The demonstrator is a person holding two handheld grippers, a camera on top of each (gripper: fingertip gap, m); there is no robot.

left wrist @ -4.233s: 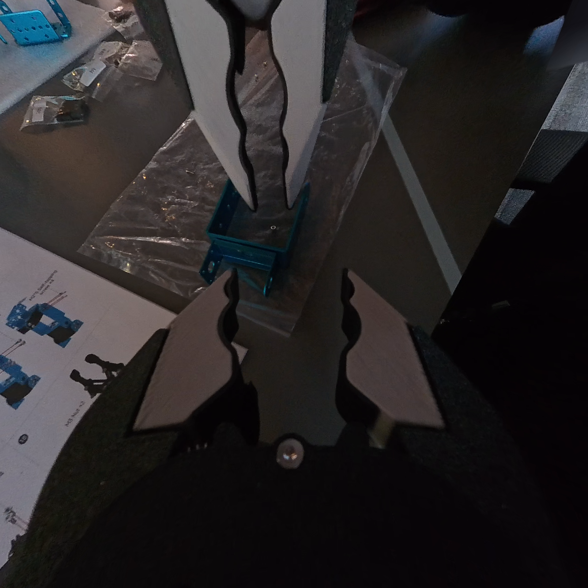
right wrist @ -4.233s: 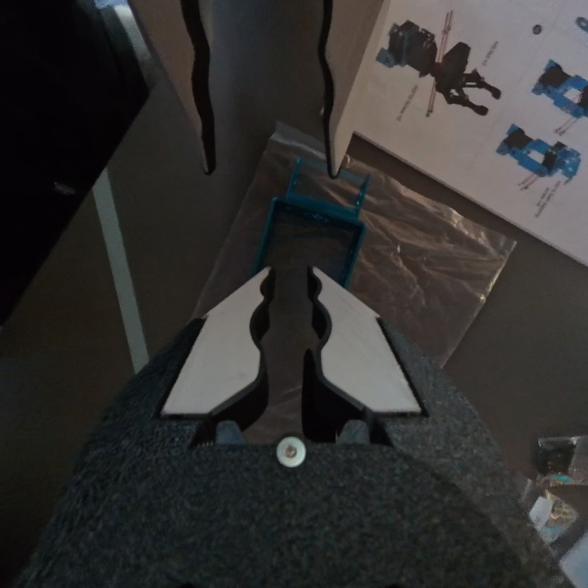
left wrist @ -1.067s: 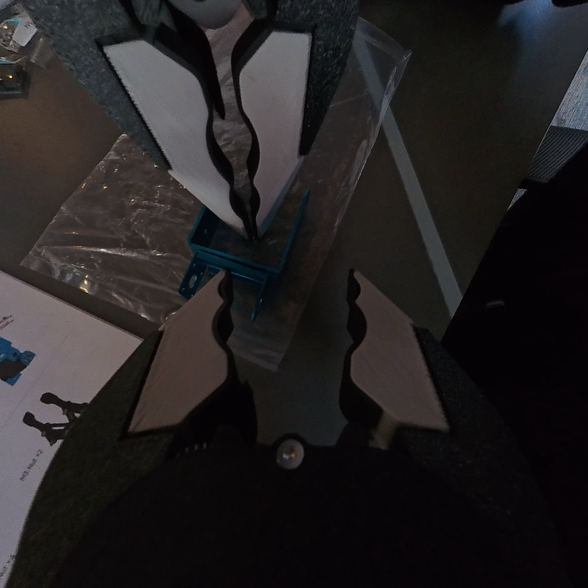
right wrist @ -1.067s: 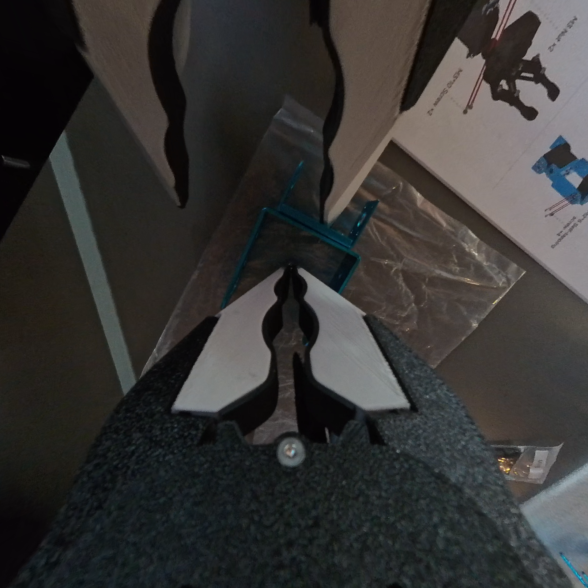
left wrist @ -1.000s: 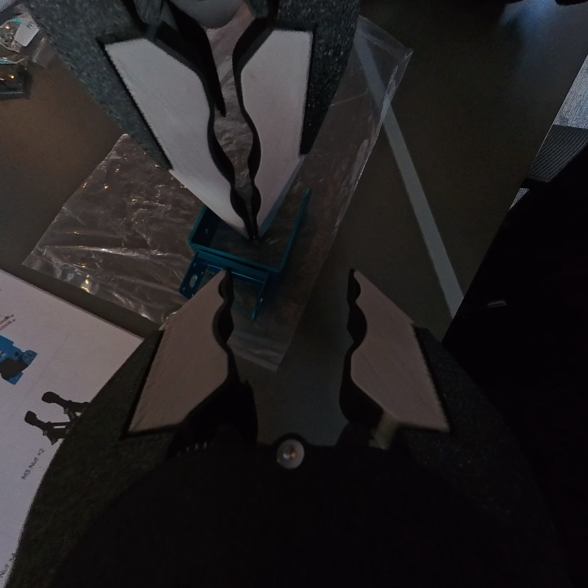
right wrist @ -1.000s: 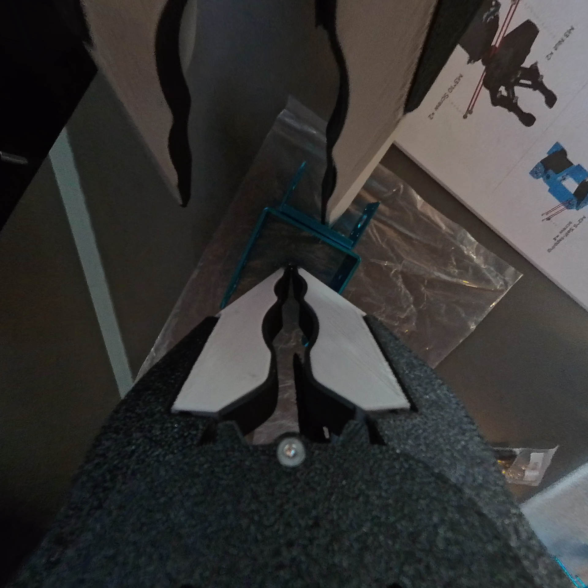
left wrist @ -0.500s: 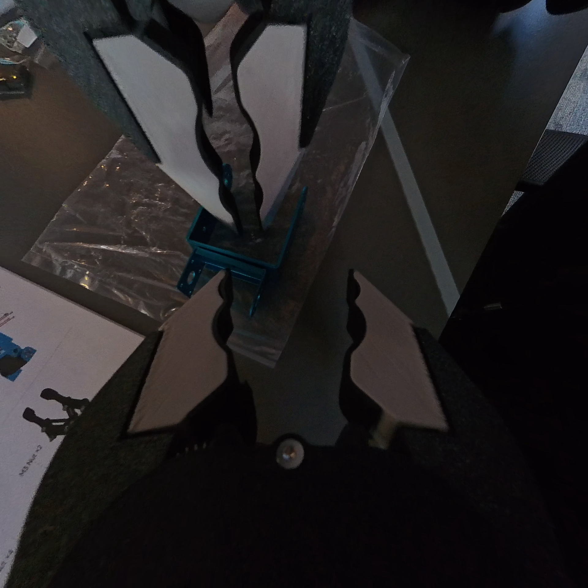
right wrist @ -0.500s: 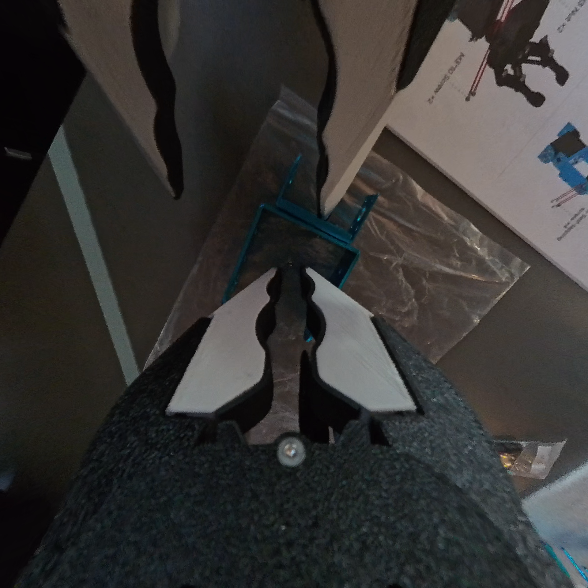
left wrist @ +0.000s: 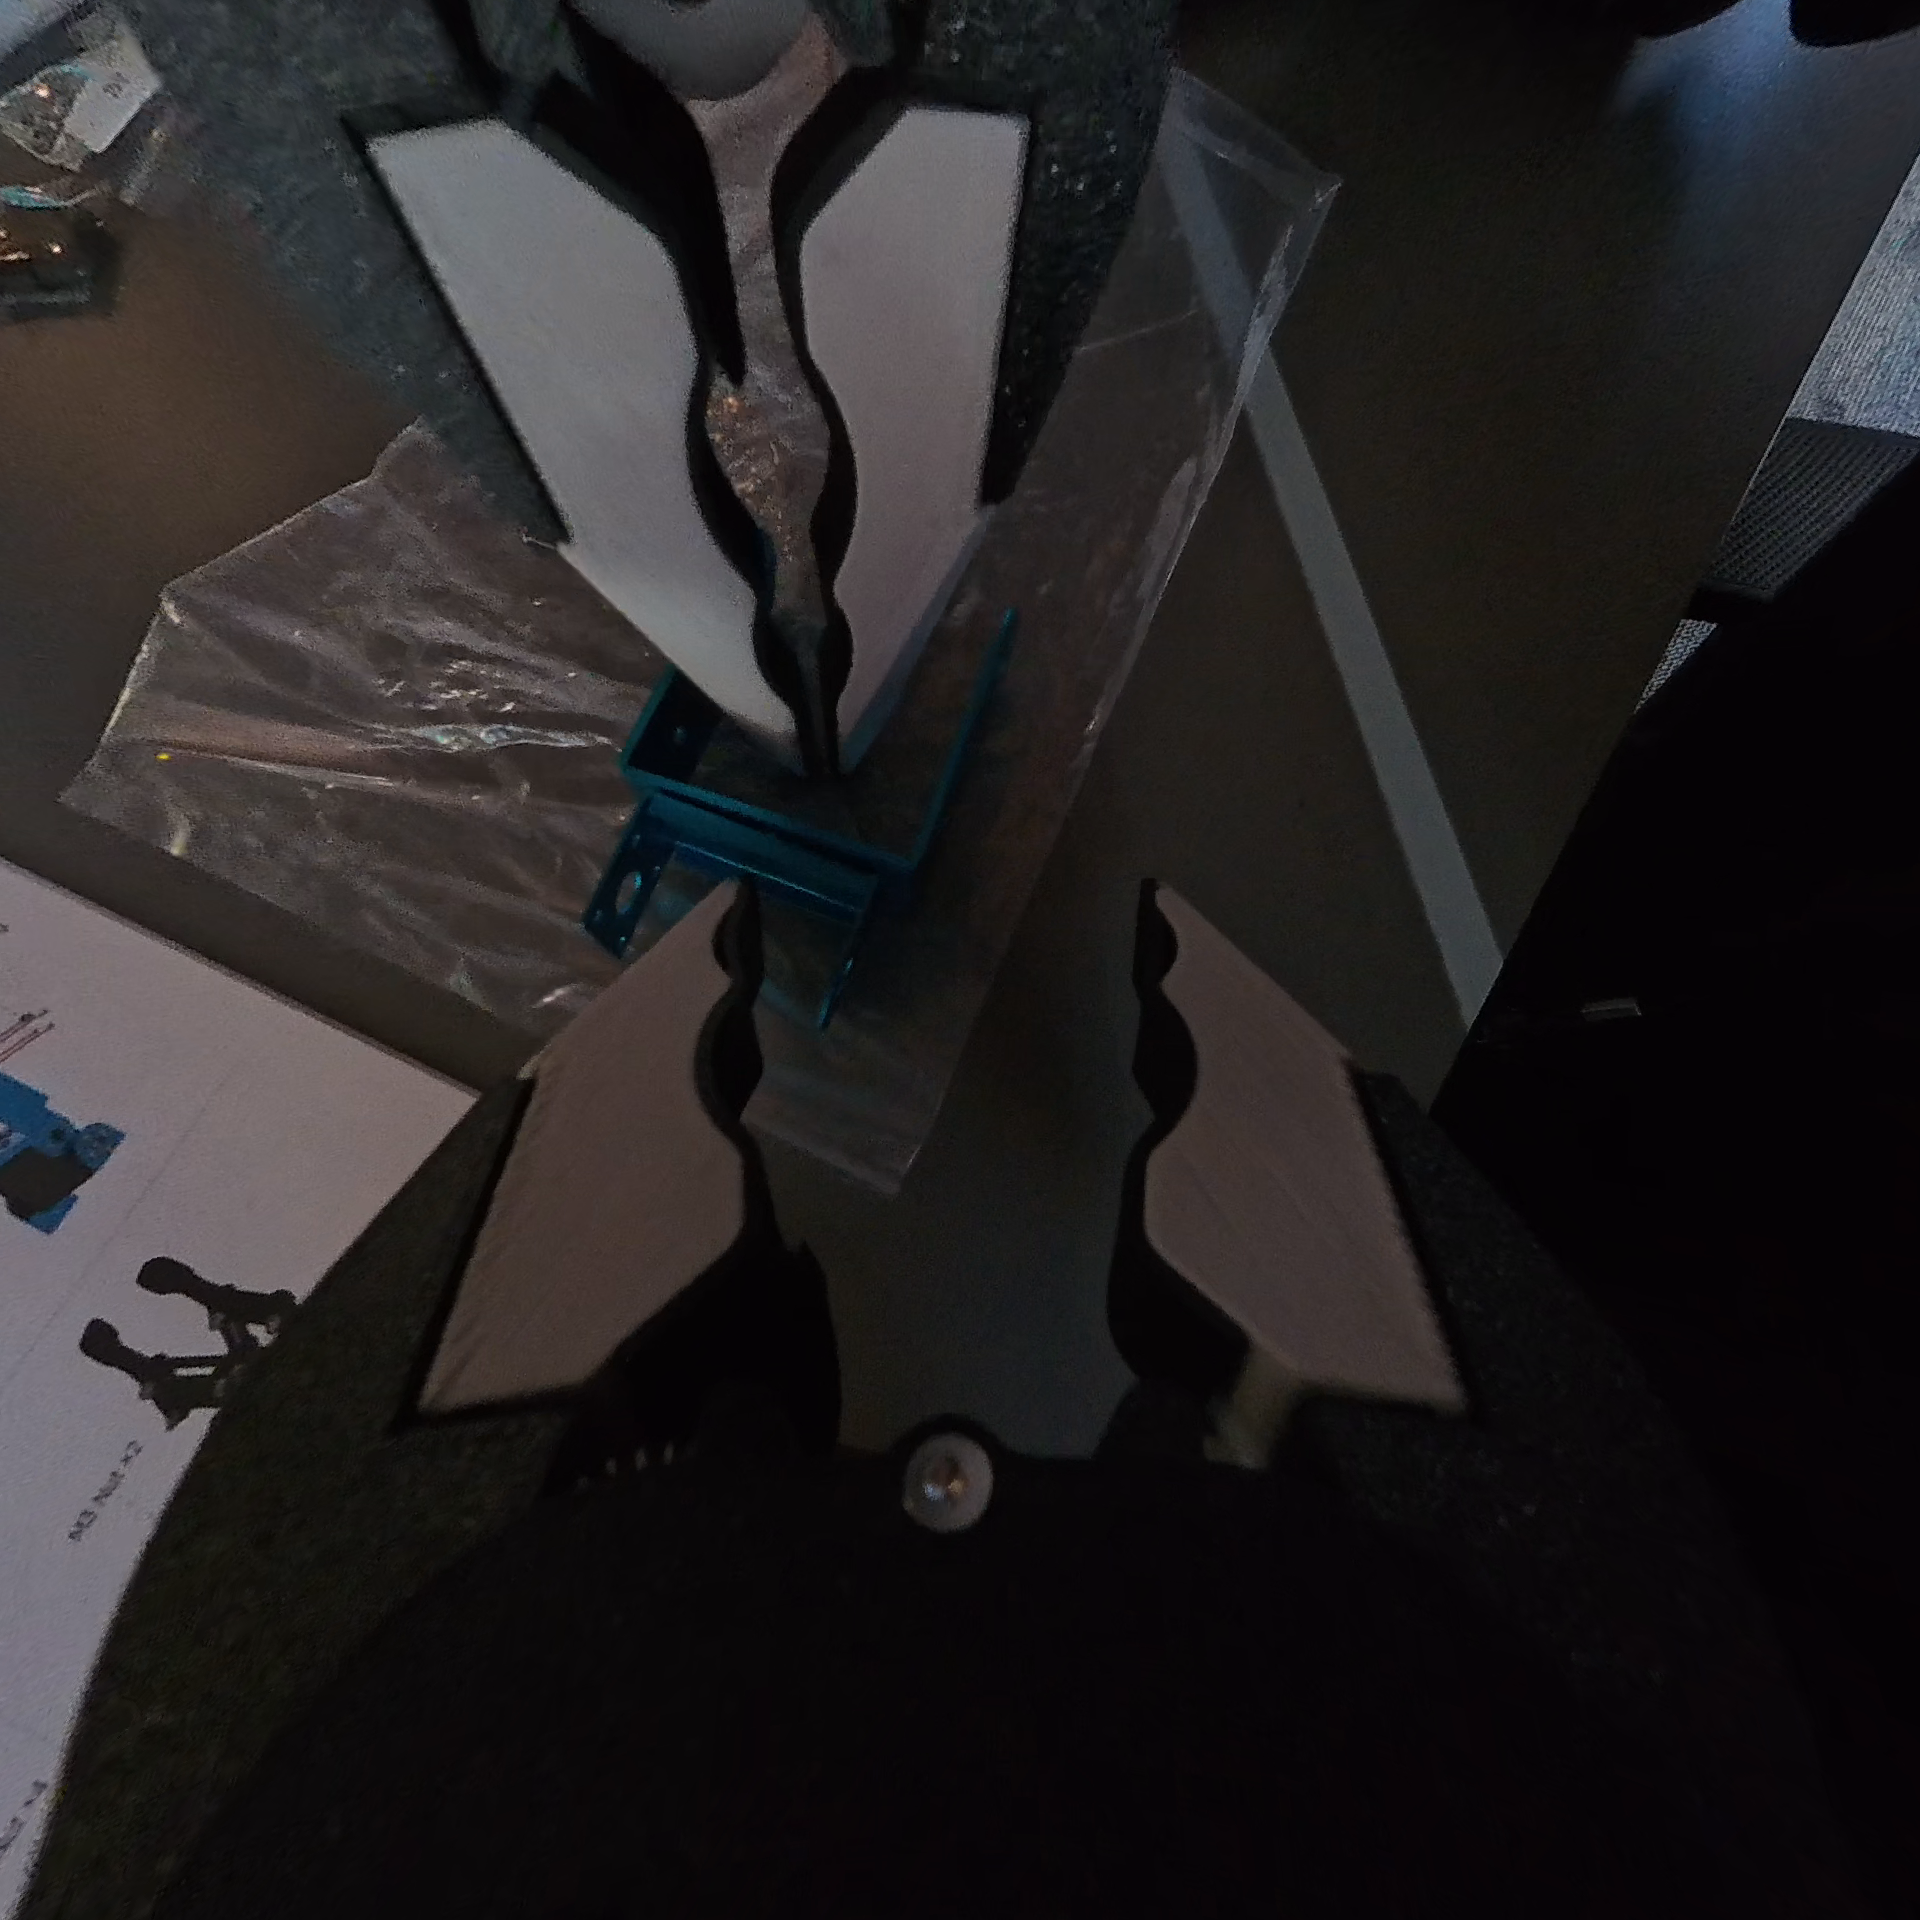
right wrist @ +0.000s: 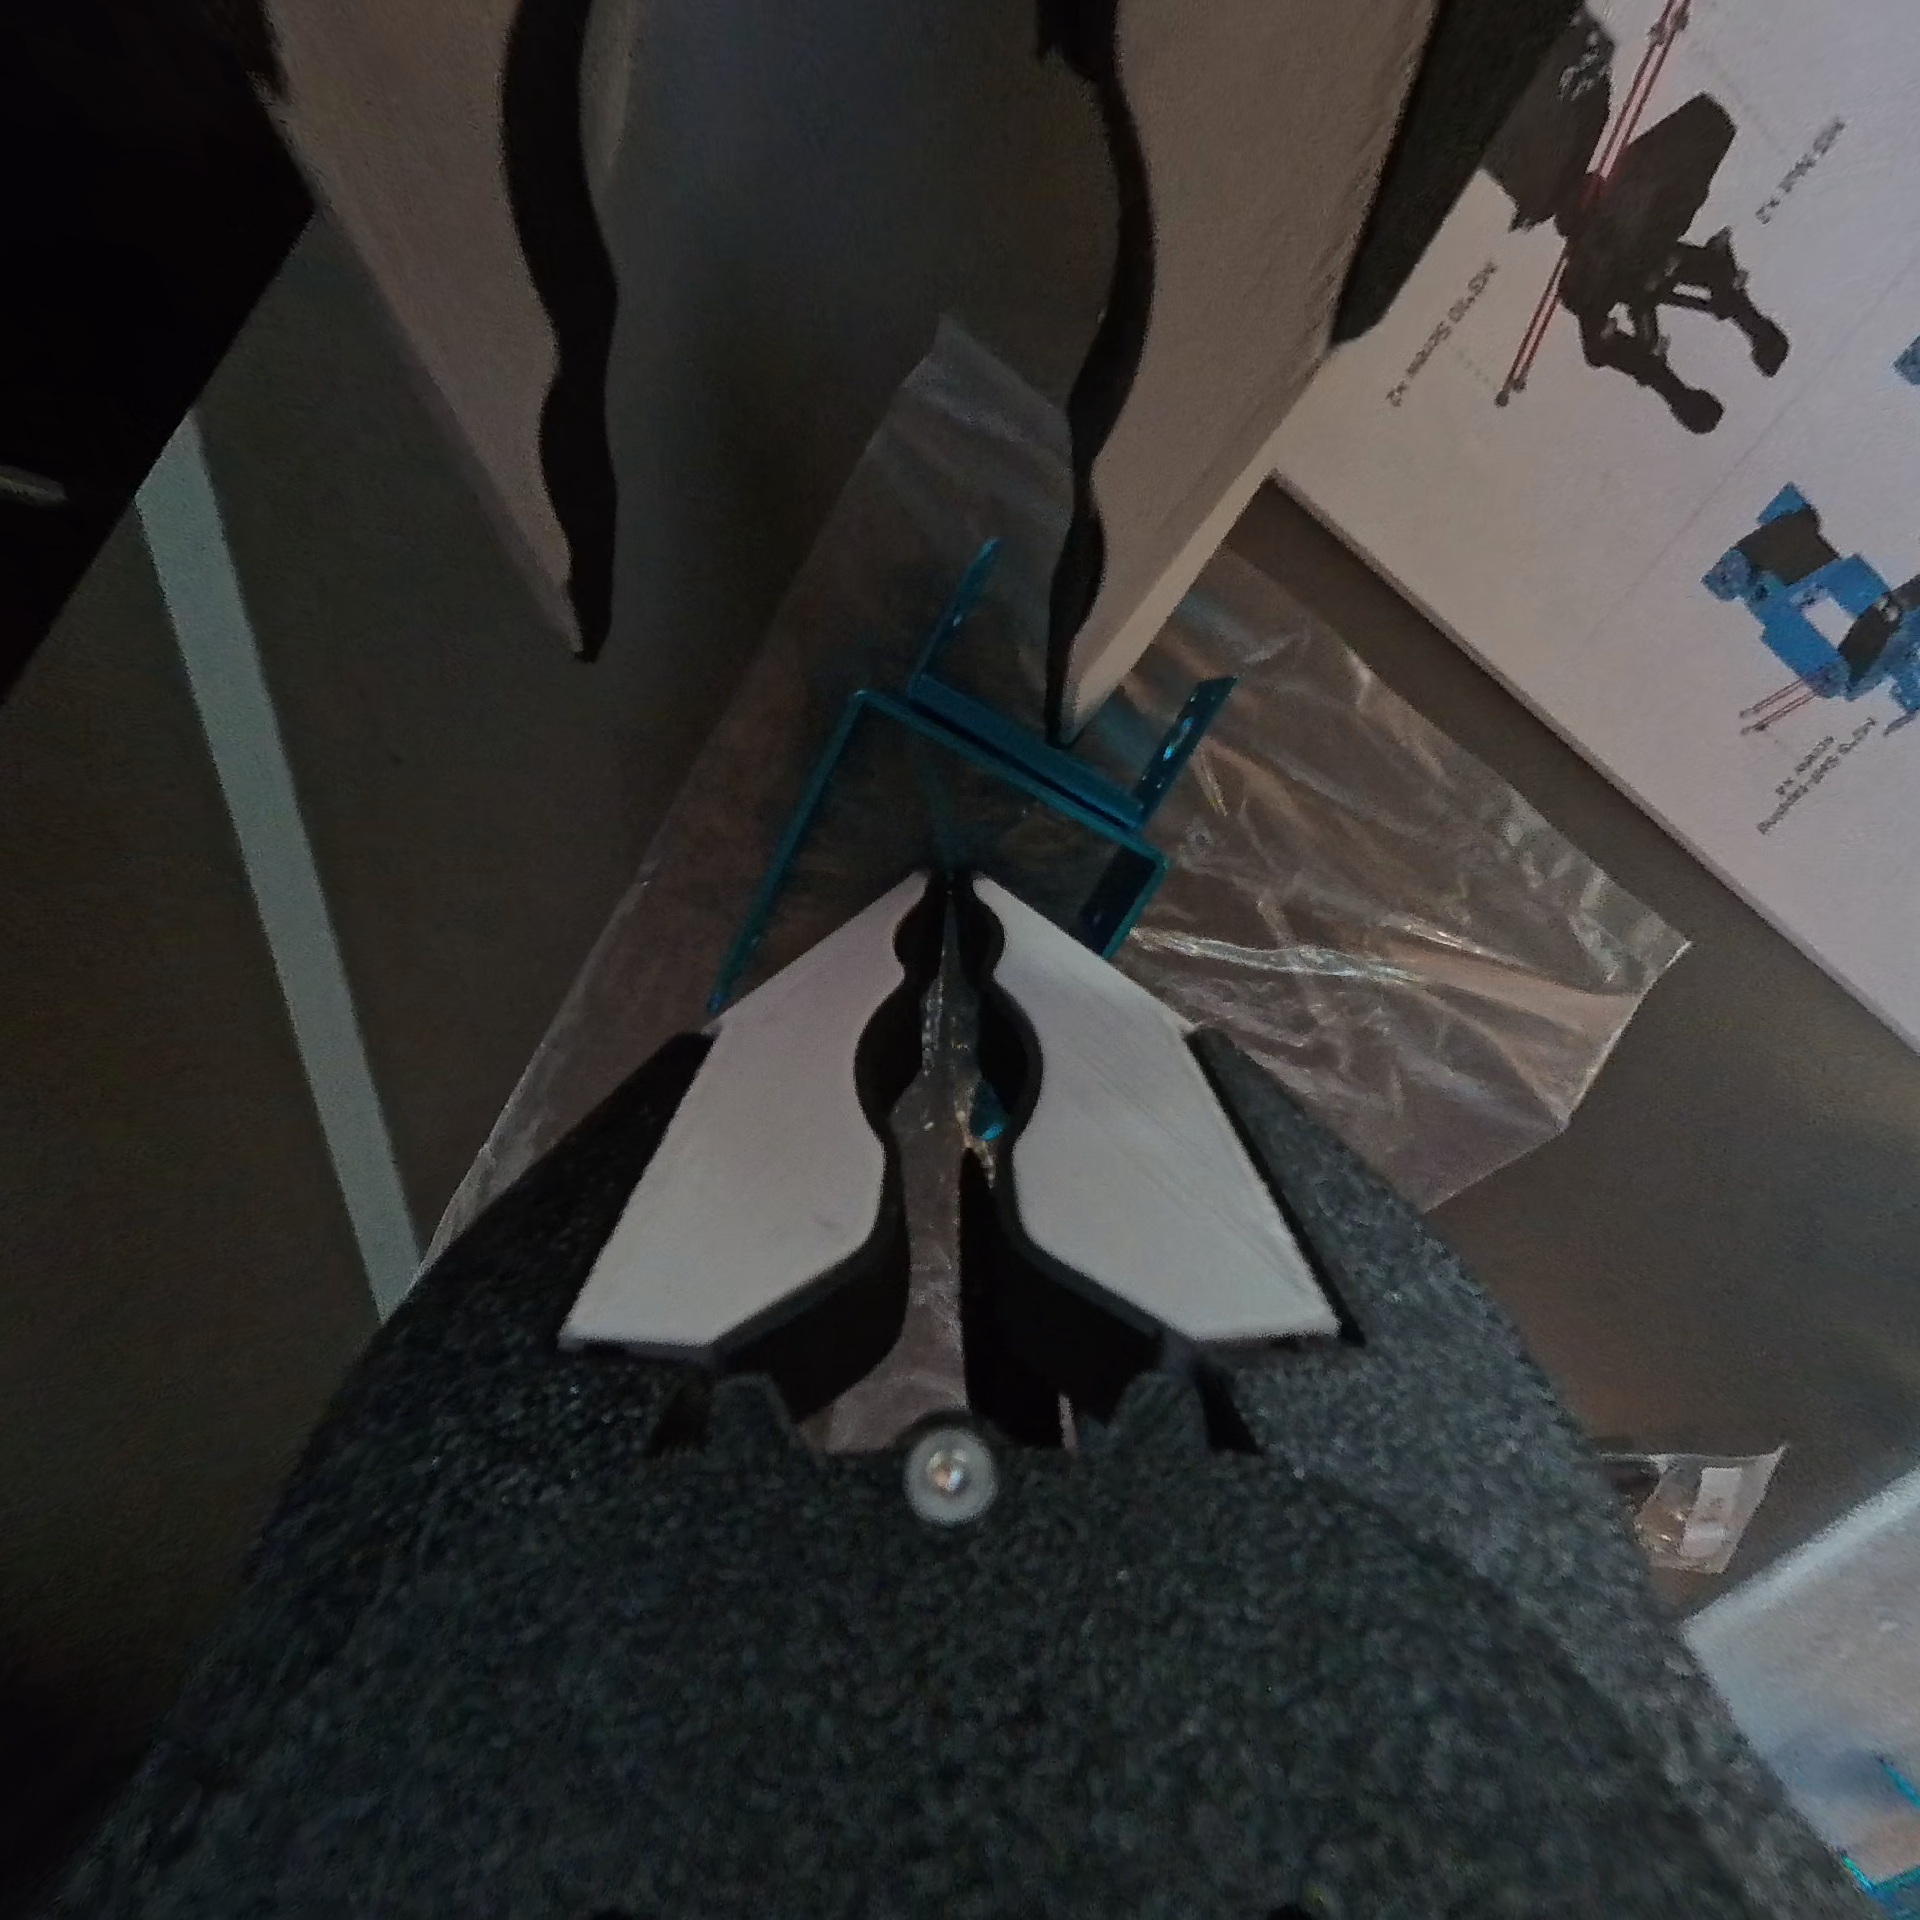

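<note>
A blue metal bracket [left wrist: 769,831], a U-shaped frame with a smaller flanged piece on its near side, lies on a clear plastic bag [left wrist: 395,707] on the dark table. My right gripper [right wrist: 953,881] is shut, its tips down inside the frame [right wrist: 1023,769]. I cannot tell whether they pinch anything small. It also shows in the left wrist view [left wrist: 816,753], coming in from the far side. My left gripper [left wrist: 940,904] is open and empty just short of the bracket. In the right wrist view [right wrist: 821,696] one of its fingertips hangs over the flanged piece.
A printed instruction sheet [left wrist: 208,1143] lies left of the bag, also in the right wrist view [right wrist: 1662,520]. Small bags of parts [left wrist: 62,94] lie at the far left. A white strip [left wrist: 1351,644] runs along the table beside a dark object [left wrist: 1714,1039]. My right fingertips sit around 4 centimetres from my left ones.
My right gripper, shut a second ago, opened slightly half a second ago and has shut again inside the frame. My left gripper has stayed open and barely moved.
</note>
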